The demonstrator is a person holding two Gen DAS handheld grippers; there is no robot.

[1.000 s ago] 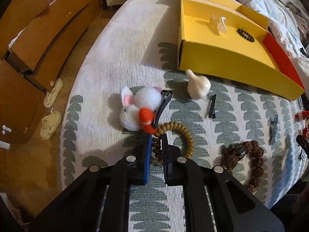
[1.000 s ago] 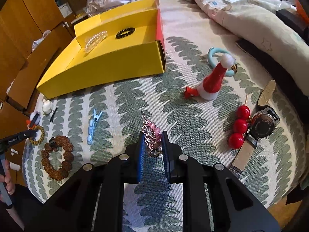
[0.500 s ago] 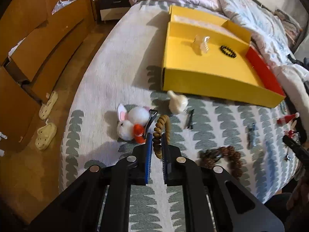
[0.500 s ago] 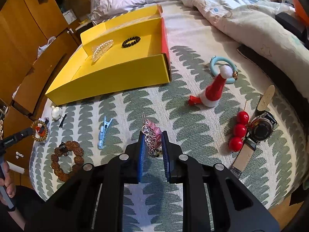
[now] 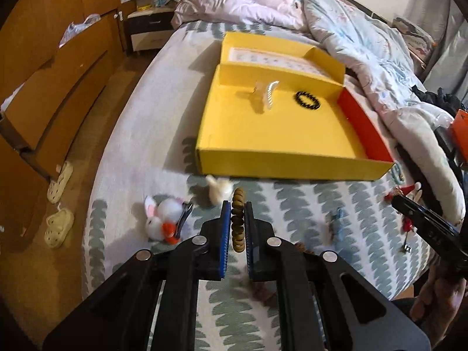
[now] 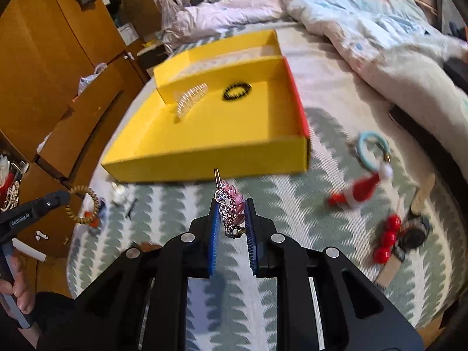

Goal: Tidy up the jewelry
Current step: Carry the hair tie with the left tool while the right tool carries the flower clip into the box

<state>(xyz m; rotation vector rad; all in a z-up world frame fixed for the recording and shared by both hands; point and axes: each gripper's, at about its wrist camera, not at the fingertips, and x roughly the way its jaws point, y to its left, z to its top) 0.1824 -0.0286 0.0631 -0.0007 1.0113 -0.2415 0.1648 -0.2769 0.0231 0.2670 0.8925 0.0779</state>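
Left wrist view: a bed [image 5: 140, 122] with a pale, leaf-patterned cover fills the room's middle, wooden cabinets [image 5: 52, 67] along its far side, slippers [image 5: 58, 225] on the floor between. A yellow box [image 5: 280, 163] lies open on the bed, holding a clear comb [image 5: 264, 95] and a black bracelet [image 5: 307, 100]. The left gripper [image 5: 236, 216] pinches a wooden bead bracelet [image 5: 237, 219], raised just short of the box's near wall. A rumpled quilt [image 5: 365, 44] crowds the box's far side; the cover left of the box is bare.

Right wrist view: the right gripper [image 6: 232, 219] pinches a pink jewelled hairpin [image 6: 229, 210], held up before the box [image 6: 204, 161]. Right of the box lie a teal ring [image 6: 373, 149], a Santa-hat clip [image 6: 362, 188], red beads [image 6: 387, 238] and a watch [image 6: 415, 234]. The left gripper [image 6: 63, 197] reads "GenRobot.AI".
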